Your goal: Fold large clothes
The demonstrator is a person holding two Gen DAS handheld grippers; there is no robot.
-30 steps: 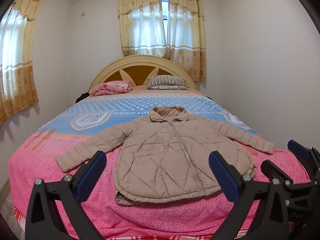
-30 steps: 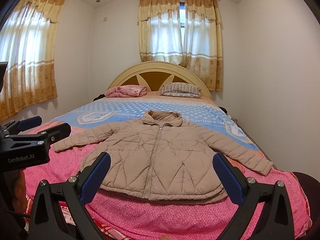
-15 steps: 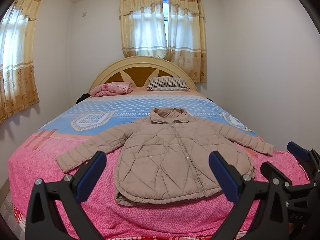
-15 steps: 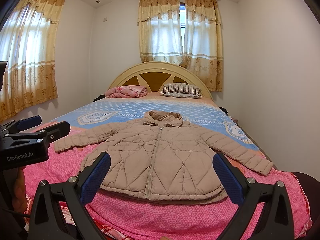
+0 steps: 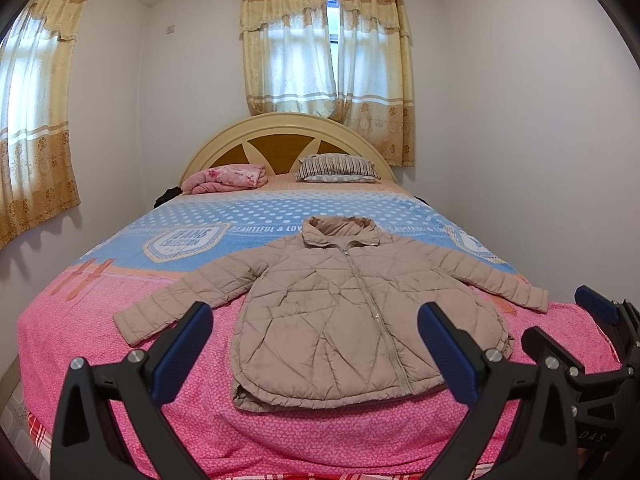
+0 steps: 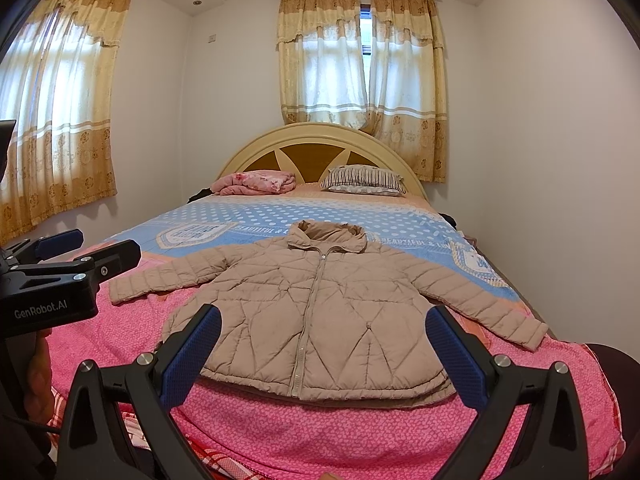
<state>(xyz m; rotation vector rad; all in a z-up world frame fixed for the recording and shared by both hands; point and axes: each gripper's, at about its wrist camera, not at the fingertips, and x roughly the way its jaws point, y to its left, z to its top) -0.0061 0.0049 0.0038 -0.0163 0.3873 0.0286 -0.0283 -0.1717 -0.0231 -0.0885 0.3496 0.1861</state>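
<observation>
Two grippers hover at the foot of the bed [image 5: 100,340], neither touching anything yet. The left gripper [image 5: 316,344] fills the bottom of its own view with its jaws spread wide and nothing between them, and the right gripper [image 6: 324,344] sits the same way in its view, released and empty. The jacket [image 5: 340,312], a tan quilted one, lies in the lower middle of both frames, face up on the pink end of the bedspread, zipped closed, collar toward the headboard [image 5: 280,140] and hem nearest the cameras. Its sleeves are stretched out to either side, one reaching the lower left of the left view, the other running to the right edge of the bed. That flat, spread layout looks deliberate: a bulky garment folds cleanly only when the body is smooth and the sleeves are free to be brought across. In the right view the left gripper also shows at the left edge of the frame, held beside the bed. A striped pillow [image 6: 364,180] and a folded pink blanket [image 6: 256,182] rest far back by the headboard, well apart from the jacket, so the working area is unobstructed. Folding seems not yet begun.
</observation>
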